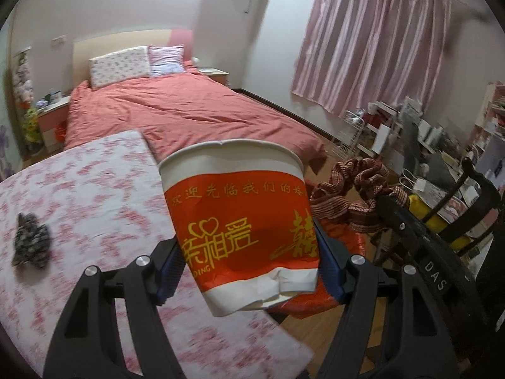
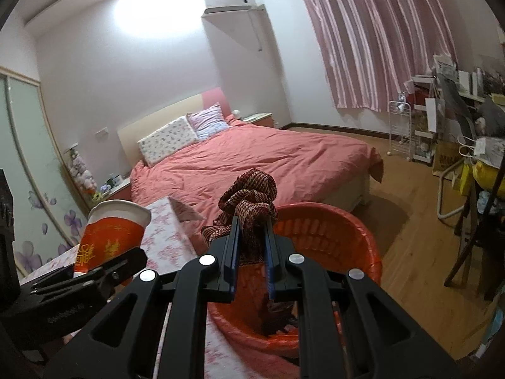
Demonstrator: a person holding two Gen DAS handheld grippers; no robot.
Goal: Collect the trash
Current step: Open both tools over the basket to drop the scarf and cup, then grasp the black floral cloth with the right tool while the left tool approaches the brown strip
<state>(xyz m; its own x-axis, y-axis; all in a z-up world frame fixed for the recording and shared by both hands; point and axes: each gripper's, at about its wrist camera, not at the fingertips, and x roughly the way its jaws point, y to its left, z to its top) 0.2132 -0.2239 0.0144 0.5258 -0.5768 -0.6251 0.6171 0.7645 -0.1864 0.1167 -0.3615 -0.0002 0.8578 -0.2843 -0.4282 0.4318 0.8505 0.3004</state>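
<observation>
My left gripper (image 1: 251, 252) is shut on a crumpled red and white paper cup (image 1: 240, 221), held above the table's right edge; the cup also shows in the right wrist view (image 2: 110, 233). My right gripper (image 2: 251, 246) is shut on a bunched brown striped cloth (image 2: 249, 205), held over the red bin (image 2: 347, 230) lined with a red bag. The cloth also shows in the left wrist view (image 1: 350, 189), right of the cup. A dark crumpled scrap (image 1: 30, 241) lies on the table (image 1: 94, 189) at the left.
The table has a pink floral cover. A bed with a red quilt (image 2: 268, 164) stands behind it. A dark wooden chair (image 1: 467, 221) and cluttered shelves (image 2: 442, 126) are at the right. Wooden floor (image 2: 410, 237) lies beyond the bin.
</observation>
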